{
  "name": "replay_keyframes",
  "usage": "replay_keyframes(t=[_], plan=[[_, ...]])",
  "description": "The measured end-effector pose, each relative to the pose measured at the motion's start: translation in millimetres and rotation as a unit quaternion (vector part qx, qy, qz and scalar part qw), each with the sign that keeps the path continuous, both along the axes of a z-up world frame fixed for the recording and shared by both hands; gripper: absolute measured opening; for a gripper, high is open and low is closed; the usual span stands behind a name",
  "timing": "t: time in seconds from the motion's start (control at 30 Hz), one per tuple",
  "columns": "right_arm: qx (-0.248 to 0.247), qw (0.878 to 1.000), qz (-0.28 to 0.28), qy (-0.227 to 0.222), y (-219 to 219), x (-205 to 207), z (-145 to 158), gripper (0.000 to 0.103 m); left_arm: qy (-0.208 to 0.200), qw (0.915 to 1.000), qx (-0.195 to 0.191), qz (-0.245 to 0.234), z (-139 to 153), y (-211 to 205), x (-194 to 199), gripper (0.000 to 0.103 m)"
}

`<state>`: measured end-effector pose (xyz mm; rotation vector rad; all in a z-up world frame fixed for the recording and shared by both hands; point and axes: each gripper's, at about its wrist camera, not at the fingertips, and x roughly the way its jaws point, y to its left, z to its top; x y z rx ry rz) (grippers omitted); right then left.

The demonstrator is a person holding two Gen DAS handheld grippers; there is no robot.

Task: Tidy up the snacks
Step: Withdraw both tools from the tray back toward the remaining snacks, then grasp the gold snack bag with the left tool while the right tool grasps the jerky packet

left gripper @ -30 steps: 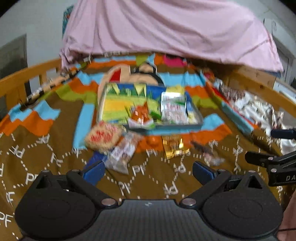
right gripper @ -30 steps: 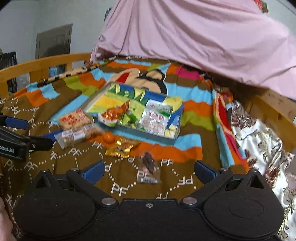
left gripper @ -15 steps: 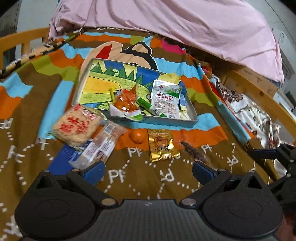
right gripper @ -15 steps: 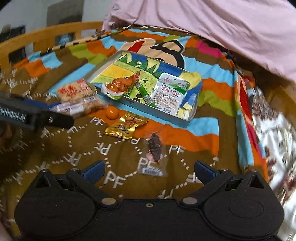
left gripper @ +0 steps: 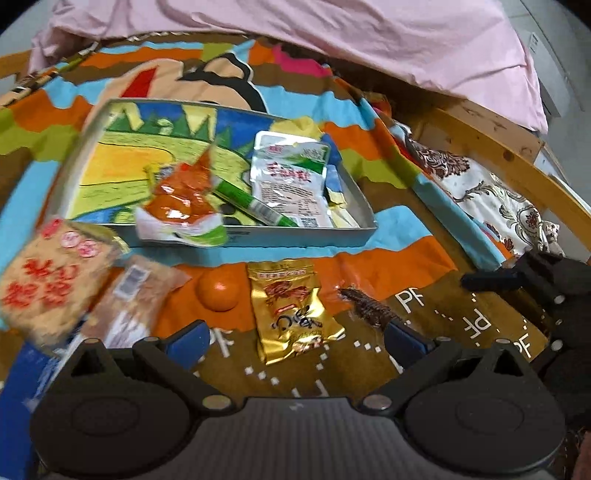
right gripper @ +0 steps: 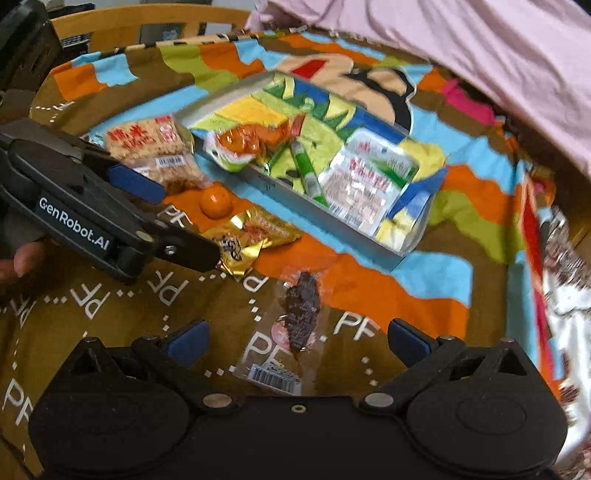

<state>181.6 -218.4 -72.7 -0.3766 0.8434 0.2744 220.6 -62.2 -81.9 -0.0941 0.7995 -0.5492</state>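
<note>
A bed is covered by a patterned blanket [right gripper: 369,291], with a pink sheet [left gripper: 332,33] heaped at its far end. On the blanket lies a shallow metal tray [left gripper: 258,236], in which an orange packet [left gripper: 181,195], a green stick [left gripper: 255,206] and a white sachet [left gripper: 288,177] are already held; the orange packet hangs partly over the near wall.

Several snacks are left loose on the blanket in front of the tray: a rice cracker pack [left gripper: 48,277], a clear biscuit pack [left gripper: 133,299] beside it, a gold packet [left gripper: 291,310], a dark dried-meat sachet [right gripper: 295,325] and a small orange ball [left gripper: 218,291].

The step in hand is judged to be the approach to pick up loose snacks, with sorting partly done. The left gripper [left gripper: 295,336] is seen wide open and empty, hovering low with the gold packet lying between its blue fingertips and slightly ahead of them. The right gripper [right gripper: 295,338] is likewise fully spread with nothing held, and the dark dried-meat sachet lies directly between and just ahead of its fingertips.

For the next move, each gripper would need to be lowered until a fingertip is set at either side of its packet, then closed gently, since thin foil and film are likely to slip or crumple. The two grippers are near each other, so a collision should be guarded against.
</note>
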Motion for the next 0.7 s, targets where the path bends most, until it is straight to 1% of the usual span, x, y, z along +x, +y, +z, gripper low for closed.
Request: replay_keyframes(t=[0.17,0.2,0.23,0.3,0.33,0.43,0.57,0.67,0.7], plan=[[0.021,0.999,-0.008,0.028,1.0,17.4,-15.0,0.102,0.027,0.9985,-0.038,-0.027,-14.0,-4.9,16.3,0.102],[0.022,0.999,-0.015,0.033,0.1,20.8,-17.9,0.102,0.033,0.9981,-0.043,-0.029,-17.1,-5.5,19.1,0.101],[0.023,0.999,-0.024,0.04,-1.7,24.8,-21.7,0.101,0.035,0.9978,-0.046,-0.031,-19.3,-5.9,21.6,0.097],[0.03,0.997,-0.038,0.053,-6.1,29.3,-27.3,0.098,0.04,0.9976,-0.047,-0.03,-22.5,-7.0,27.0,0.093],[0.042,0.996,-0.046,0.057,-9.2,31.6,-29.3,0.097,0.044,0.9977,-0.043,-0.029,-23.5,-7.6,29.7,0.09],[0.052,0.995,-0.062,0.062,-12.3,33.9,-29.5,0.094,0.046,0.9981,-0.033,-0.026,-26.5,-8.3,33.9,0.083],[0.058,0.994,-0.074,0.056,-12.5,35.6,-25.0,0.078,0.037,0.9987,-0.006,-0.034,-28.3,-12.7,32.1,0.079],[0.06,0.994,-0.074,0.054,-11.4,34.4,-23.9,0.066,0.016,0.9985,0.032,-0.042,-30.1,-19.5,26.5,0.073],[0.06,0.994,-0.071,0.052,-10.4,33.3,-23.6,0.06,0.01,0.9983,0.04,-0.04,-30.3,-20.4,24.8,0.068]])
